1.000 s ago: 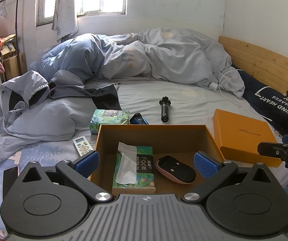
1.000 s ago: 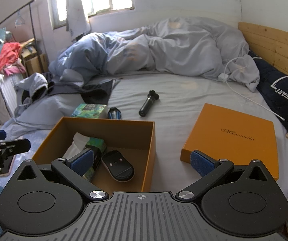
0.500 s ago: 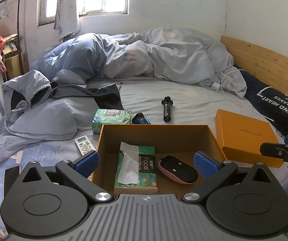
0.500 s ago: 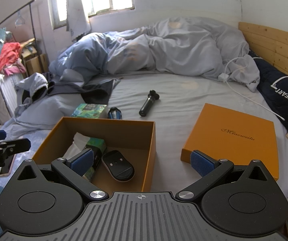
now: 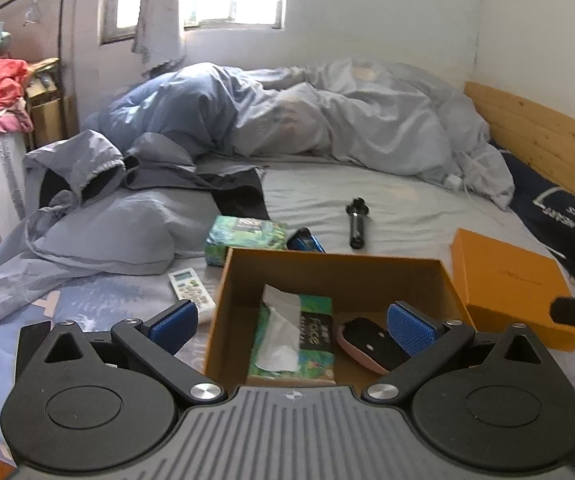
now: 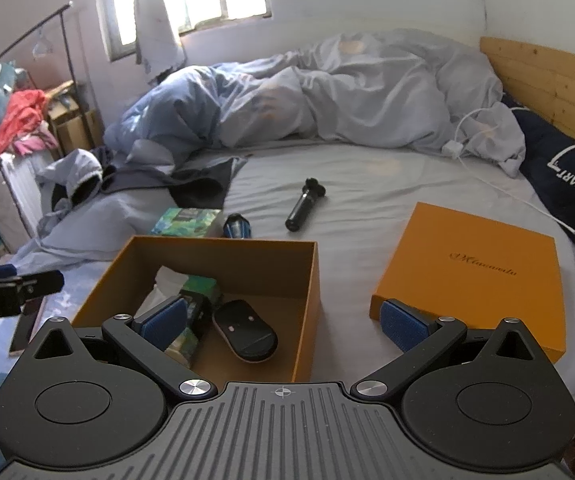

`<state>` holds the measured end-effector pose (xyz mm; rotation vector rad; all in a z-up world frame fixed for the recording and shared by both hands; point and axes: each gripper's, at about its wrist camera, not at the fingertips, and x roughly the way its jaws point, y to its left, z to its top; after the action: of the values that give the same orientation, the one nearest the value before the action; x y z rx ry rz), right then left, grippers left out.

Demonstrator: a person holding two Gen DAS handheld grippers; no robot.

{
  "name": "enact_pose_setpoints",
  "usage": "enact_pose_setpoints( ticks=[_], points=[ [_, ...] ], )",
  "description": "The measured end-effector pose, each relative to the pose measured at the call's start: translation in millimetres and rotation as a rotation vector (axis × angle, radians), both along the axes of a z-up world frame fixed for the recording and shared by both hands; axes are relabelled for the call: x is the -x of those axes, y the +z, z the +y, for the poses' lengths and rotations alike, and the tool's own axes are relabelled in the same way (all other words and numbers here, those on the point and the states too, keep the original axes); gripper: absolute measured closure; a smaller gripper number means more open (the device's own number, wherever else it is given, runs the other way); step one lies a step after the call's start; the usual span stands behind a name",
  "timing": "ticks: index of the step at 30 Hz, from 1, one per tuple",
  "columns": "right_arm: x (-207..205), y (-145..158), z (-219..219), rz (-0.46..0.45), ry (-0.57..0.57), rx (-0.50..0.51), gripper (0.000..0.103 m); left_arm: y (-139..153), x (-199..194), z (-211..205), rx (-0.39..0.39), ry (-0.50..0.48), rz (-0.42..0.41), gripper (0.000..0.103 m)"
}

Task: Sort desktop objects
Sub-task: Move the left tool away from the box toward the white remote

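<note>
Resting on the bed sheet, the open orange cardboard box [image 5: 329,264] holds two items: a green tissue pack [image 5: 293,336] with a white sheet pulled up, lying against the left wall, and a pink-edged mouse [image 5: 371,342] turned underside up just beside it. Its flat orange lid [image 6: 475,268], rigid and matte with script lettering, lies apart to the right. Just behind the far wall sit a second tissue pack [image 5: 245,236] and a small blue object [image 5: 305,242], too small to identify. A black cylindrical handle [image 6: 303,208] lies farther out on the grey sheet. A white remote control [image 5: 189,286] lies left of the box. Rumpled grey bedding [image 5: 327,120] covers the far end.

The left gripper [image 5: 291,320] hangs over the box's near edge, jaws spread wide, holding nothing. The right gripper [image 6: 285,318] hangs between box and lid, jaws likewise spread and empty.
</note>
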<state>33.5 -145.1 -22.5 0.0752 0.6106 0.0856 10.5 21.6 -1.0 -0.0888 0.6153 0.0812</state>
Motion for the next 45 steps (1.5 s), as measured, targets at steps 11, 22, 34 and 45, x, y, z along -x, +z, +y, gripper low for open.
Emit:
enact_pose_setpoints(
  ticks=[11,22,34,45],
  points=[
    [-5,-3,-6,0.028,0.003,-0.046,0.000,-8,-11,23,0.005,0.095,0.043,0.000],
    [-10,-4,-11,0.050,0.012,-0.070,0.000,-9,-36,61,0.049,0.213,0.073,0.002],
    [-17,-8,-20,0.079,0.003,-0.130,0.000,-33,-94,99,0.127,0.288,0.146,0.007],
    [-22,-10,-30,0.091,-0.006,-0.186,0.000,-69,-149,137,0.283,0.351,0.209,0.009]
  ],
)
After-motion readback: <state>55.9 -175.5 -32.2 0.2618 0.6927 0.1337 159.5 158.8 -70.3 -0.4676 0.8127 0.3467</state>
